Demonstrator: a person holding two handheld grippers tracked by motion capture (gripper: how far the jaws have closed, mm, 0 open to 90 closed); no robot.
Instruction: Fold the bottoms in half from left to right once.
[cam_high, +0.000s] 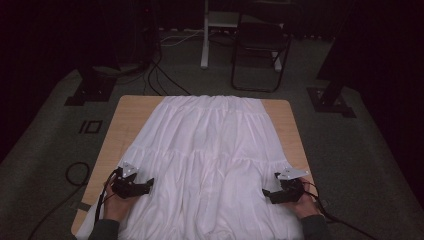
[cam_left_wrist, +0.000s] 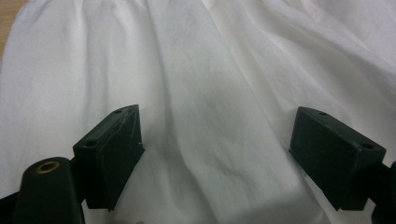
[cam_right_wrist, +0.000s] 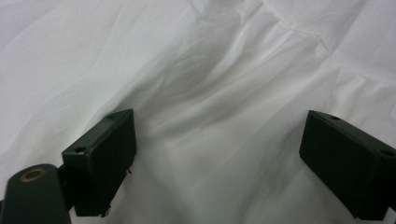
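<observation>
The left gripper (cam_left_wrist: 215, 144) has its two black jaws standing wide apart, with nothing pinched between them; white cloth lies flat below and beyond the pads. The right gripper (cam_right_wrist: 217, 154) likewise holds its jaws spread wide, over a softly creased stretch of the same cloth, gripping nothing.

No brand, label or writing can be read on the jaws or the fabric.

The cloth is a white skirt (cam_high: 210, 150), spread flat on a wooden table (cam_high: 127, 115). It is narrow and gathered at the table's far edge and flares wider toward the near edge, where it spills over. Long pleats run down its length, and curved seams divide it into tiers. In the high view the left gripper (cam_high: 150, 185) sits at the skirt's left border and the right gripper (cam_high: 266, 192) at its right border, both near the table's near edge. Beyond the table's far edge stands a dark chair (cam_high: 260, 45).
</observation>
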